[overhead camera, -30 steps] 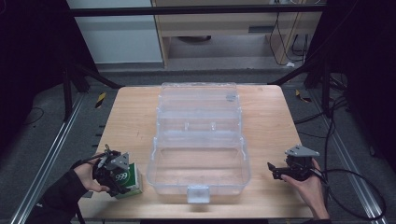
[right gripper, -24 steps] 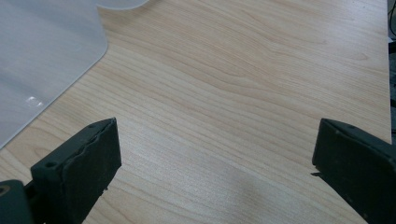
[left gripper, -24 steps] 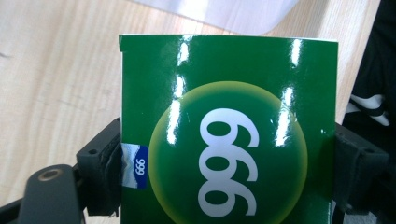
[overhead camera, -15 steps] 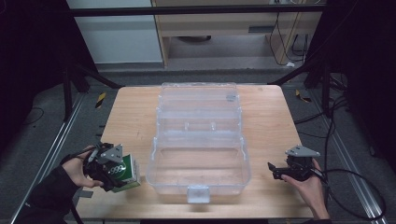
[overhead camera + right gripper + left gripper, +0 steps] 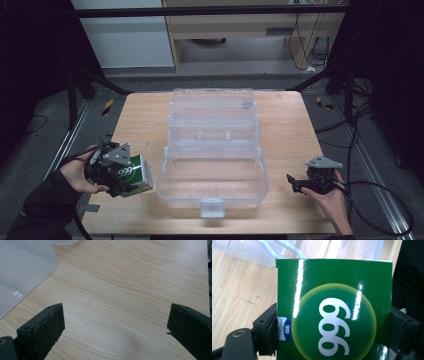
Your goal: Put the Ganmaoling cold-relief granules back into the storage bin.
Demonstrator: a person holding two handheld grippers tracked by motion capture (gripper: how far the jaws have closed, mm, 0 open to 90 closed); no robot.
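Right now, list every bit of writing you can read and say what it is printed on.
"999": big white digits in the yellow-green circle on the green box held in the left claw, seen upside down in the left gripper view.
"999": small white digits on a blue patch at that box's edge.
A round mark on the clear plastic case lid: too small to read.
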